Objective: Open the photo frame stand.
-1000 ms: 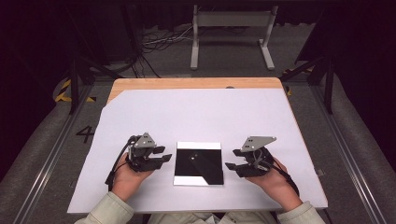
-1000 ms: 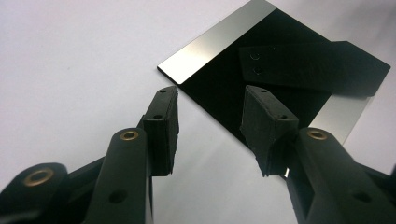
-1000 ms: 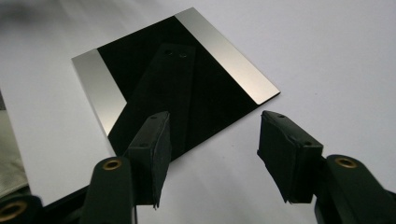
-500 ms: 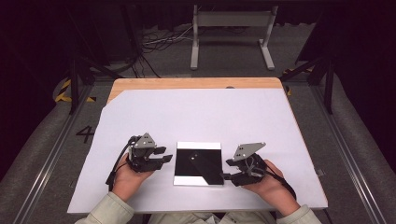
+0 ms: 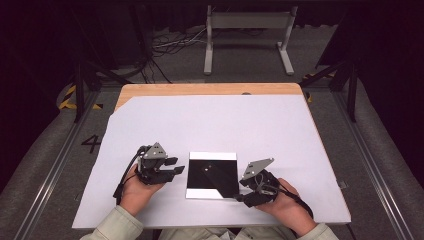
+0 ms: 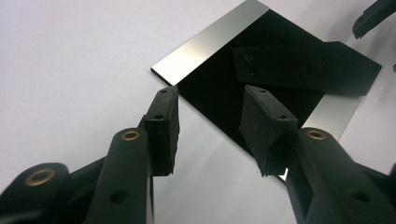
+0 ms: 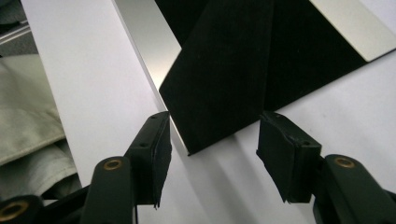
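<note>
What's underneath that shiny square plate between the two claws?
The mirror plate lies flat on the white sheet that covers the wooden table. Around its edges the sheet shows; whatever is directly beneath the plate is covered.

Room and furniture, located relative to the table (image 5: 210,89). The table has a pale wooden top, its far edge showing as a light strip; a large white sheet (image 5: 210,125) covers most of it. Beyond the far edge stands a grey metal frame (image 5: 248,30) on 2 legs, on grey carpeted floor (image 5: 185,65). Loose cables (image 5: 175,45) lie on that floor, left of the frame. Left of the table, the floor bears a black numeral 4 (image 5: 91,144) and yellow-black hazard tape (image 5: 67,97). Metal rails (image 5: 50,175) run along both sides of the table. Black struts (image 5: 79,90) rise at its far corners. The background beyond is dark; light falls mainly on the table.
</note>
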